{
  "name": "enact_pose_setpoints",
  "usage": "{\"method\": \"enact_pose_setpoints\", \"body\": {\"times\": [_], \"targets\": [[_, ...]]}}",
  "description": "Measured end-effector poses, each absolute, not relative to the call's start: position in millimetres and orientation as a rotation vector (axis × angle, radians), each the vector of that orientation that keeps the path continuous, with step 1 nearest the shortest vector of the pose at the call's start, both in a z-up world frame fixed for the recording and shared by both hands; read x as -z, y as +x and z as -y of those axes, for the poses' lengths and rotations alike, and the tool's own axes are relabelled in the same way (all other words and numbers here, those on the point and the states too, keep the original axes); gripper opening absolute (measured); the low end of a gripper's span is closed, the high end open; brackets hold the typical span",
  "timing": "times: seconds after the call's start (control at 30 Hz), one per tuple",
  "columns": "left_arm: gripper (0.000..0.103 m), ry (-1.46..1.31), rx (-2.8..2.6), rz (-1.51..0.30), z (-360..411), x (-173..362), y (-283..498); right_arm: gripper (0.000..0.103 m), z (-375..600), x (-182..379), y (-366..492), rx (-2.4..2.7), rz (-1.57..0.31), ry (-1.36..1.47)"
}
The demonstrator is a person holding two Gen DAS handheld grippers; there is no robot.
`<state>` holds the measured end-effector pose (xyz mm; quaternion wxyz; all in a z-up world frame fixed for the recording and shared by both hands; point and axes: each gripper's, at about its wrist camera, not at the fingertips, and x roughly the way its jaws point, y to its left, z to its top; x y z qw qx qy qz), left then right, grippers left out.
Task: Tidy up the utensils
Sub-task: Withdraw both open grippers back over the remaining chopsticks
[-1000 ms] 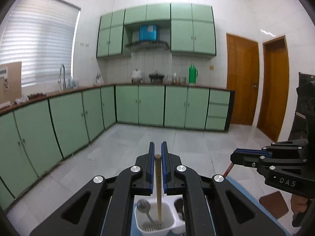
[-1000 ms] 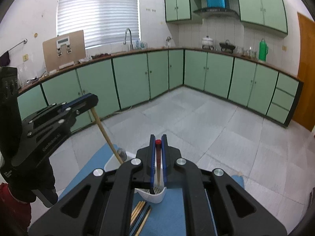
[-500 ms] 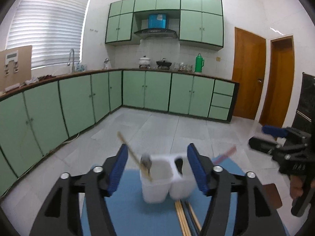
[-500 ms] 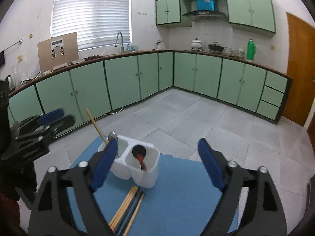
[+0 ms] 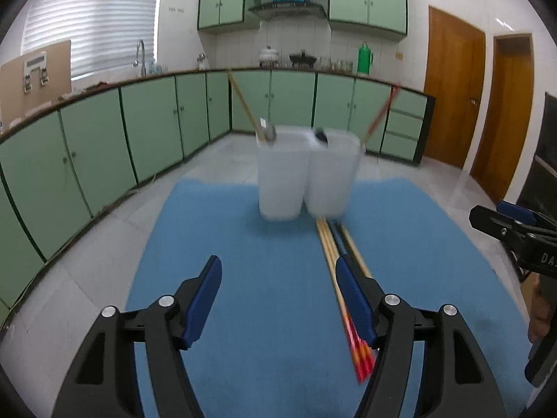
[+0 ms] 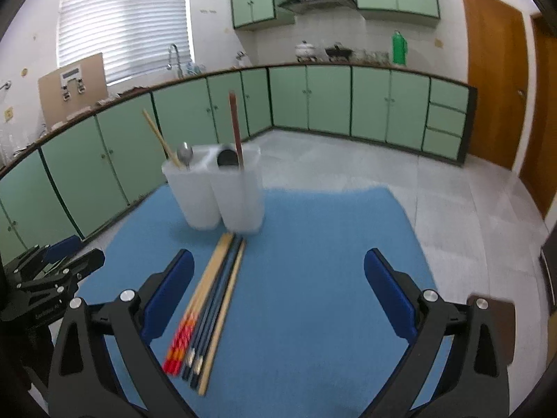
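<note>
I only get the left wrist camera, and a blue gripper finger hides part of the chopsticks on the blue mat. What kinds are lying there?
Observer: The right wrist view shows the whole bundle of chopsticks: ones with red-and-orange ends, dark blue ones and plain wooden ones, side by side on the blue cloth mat.
Operator: And the other gripper? I see just its tip.
Observer: The right gripper has its jaws opening wide and grips nothing; the chopsticks lie by its left finger.
</note>
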<state>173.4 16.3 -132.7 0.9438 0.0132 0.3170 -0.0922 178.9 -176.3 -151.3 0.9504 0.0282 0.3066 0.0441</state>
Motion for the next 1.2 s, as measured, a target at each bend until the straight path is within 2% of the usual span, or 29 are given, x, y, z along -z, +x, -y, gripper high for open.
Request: {"method": "enact_pose_setpoints", "body": {"times": [0.23, 0.57, 0.6, 0.7, 1.2], "targets": [[0.067, 0.046, 0.179, -0.759, -15, 175, 150, 0.095, 158, 206, 152, -0.085, -0.748, 0.059], [0.067, 0.039, 0.155, -0.838, -21, 198, 144, 0.095, 137, 242, 136, -0.131, -0.86, 0.006], [0.067, 0.036, 0.151, -0.84, -22, 199, 144, 0.092, 137, 243, 136, -0.135, -0.863, 0.002], [0.067, 0.027, 0.139, -0.841, -25, 200, 144, 0.075, 129, 247, 134, -0.161, -0.887, -0.022], [0.067, 0.015, 0.13, -0.862, -26, 204, 152, 0.067, 133, 249, 139, -0.113, -0.906, -0.076]]}}
